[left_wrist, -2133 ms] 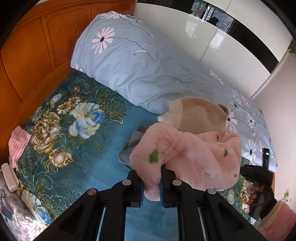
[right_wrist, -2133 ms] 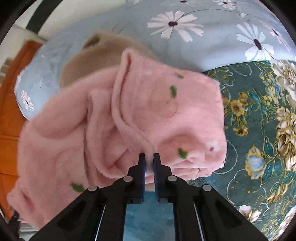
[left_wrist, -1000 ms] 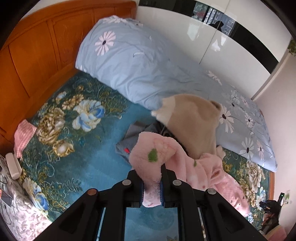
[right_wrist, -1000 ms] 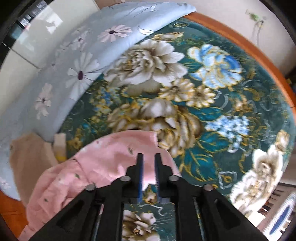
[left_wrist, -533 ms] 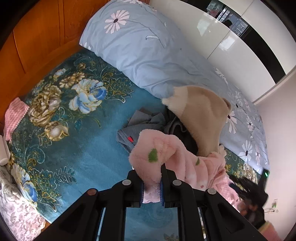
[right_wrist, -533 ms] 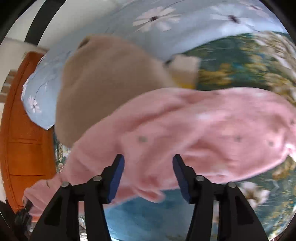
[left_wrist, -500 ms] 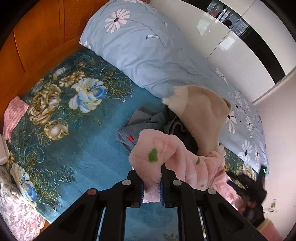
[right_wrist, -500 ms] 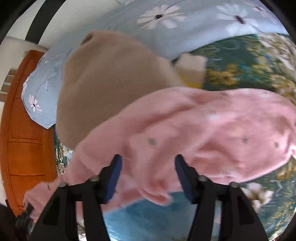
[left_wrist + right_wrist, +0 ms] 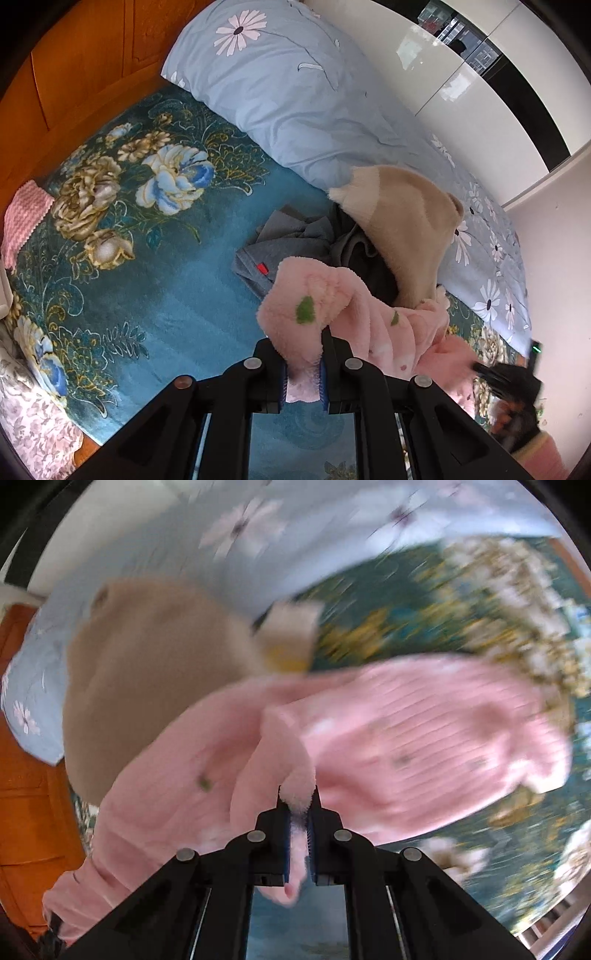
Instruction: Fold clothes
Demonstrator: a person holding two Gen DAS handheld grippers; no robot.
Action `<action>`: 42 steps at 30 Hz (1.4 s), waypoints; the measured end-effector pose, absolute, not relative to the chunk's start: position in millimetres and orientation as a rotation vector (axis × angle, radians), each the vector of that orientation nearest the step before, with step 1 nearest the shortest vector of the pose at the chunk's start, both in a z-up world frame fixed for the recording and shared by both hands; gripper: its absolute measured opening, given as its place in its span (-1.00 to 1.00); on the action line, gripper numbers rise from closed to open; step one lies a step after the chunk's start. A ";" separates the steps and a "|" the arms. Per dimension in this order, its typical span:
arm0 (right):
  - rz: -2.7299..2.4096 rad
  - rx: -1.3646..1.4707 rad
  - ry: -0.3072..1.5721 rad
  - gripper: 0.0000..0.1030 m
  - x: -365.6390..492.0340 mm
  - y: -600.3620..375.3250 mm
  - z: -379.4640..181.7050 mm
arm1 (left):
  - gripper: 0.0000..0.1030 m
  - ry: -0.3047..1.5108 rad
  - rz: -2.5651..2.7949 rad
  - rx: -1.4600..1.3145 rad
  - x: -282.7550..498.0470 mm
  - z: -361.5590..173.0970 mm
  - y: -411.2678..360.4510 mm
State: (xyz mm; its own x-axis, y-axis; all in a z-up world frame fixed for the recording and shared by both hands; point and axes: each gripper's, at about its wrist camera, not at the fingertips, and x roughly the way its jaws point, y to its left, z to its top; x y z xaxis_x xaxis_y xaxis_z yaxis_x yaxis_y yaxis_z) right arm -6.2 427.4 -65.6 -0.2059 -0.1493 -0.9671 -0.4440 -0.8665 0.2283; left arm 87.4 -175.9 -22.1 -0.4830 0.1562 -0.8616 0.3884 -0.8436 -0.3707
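I am pinching the pink garment (image 9: pixel 354 317) between the fingers of my left gripper (image 9: pixel 303 373), which are closing tightly on a bunched end. My right gripper (image 9: pixel 300 834) is clamping another fold of it, fingers nearly meeting, the view blurring.

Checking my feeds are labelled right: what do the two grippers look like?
Both look alike. The left gripper and right gripper are matte black, with angular linkage arms, round silver and copper-toned pivot screws, and blue ribbed pads lining the fingers. No cables, labels or sleeves show.
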 end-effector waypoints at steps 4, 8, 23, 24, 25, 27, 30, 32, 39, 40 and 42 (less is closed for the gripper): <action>2.263 -1.539 0.575 -0.87 29.8 515.9 16.7 | -0.74 0.820 -2.497 1.419 88.3 -2.3 -179.3; 2.276 -1.288 0.469 -0.87 75.5 580.7 84.1 | -0.74 0.798 -2.525 1.349 97.3 12.5 -187.5; 1.878 -1.429 0.569 -0.86 236.9 663.7 27.6 | -0.73 0.734 -2.292 1.516 180.4 -64.7 -208.2; 1.849 -1.453 0.577 -0.86 238.6 666.9 18.1 | -0.73 0.731 -2.256 1.550 184.5 -78.5 -208.3; 1.819 -1.477 0.584 -0.86 240.4 670.0 8.5 | -0.73 0.727 -2.219 1.584 188.6 -92.4 -208.5; 1.778 -1.533 0.572 -0.86 239.0 669.2 -9.8 | -0.69 0.720 -2.156 1.646 196.0 -117.5 -207.5; 1.734 -1.611 0.553 -0.86 231.7 660.9 -34.4 | -0.62 0.699 -2.096 1.722 203.8 -145.6 -202.4; 1.720 -1.642 0.529 -0.86 225.7 654.0 -42.9 | -0.55 0.682 -2.059 1.765 207.1 -160.7 -200.0; 1.741 -1.712 0.400 -0.86 199.6 633.8 -46.0 | 0.13 0.964 -1.877 1.698 242.7 -187.6 -224.1; 1.743 -1.715 0.391 -0.86 196.9 632.0 -45.2 | 0.13 1.047 -1.846 1.664 250.8 -190.7 -229.9; 1.743 -1.720 0.375 -0.86 193.0 628.1 -43.6 | 0.13 1.228 -1.773 1.585 267.9 -197.0 -241.7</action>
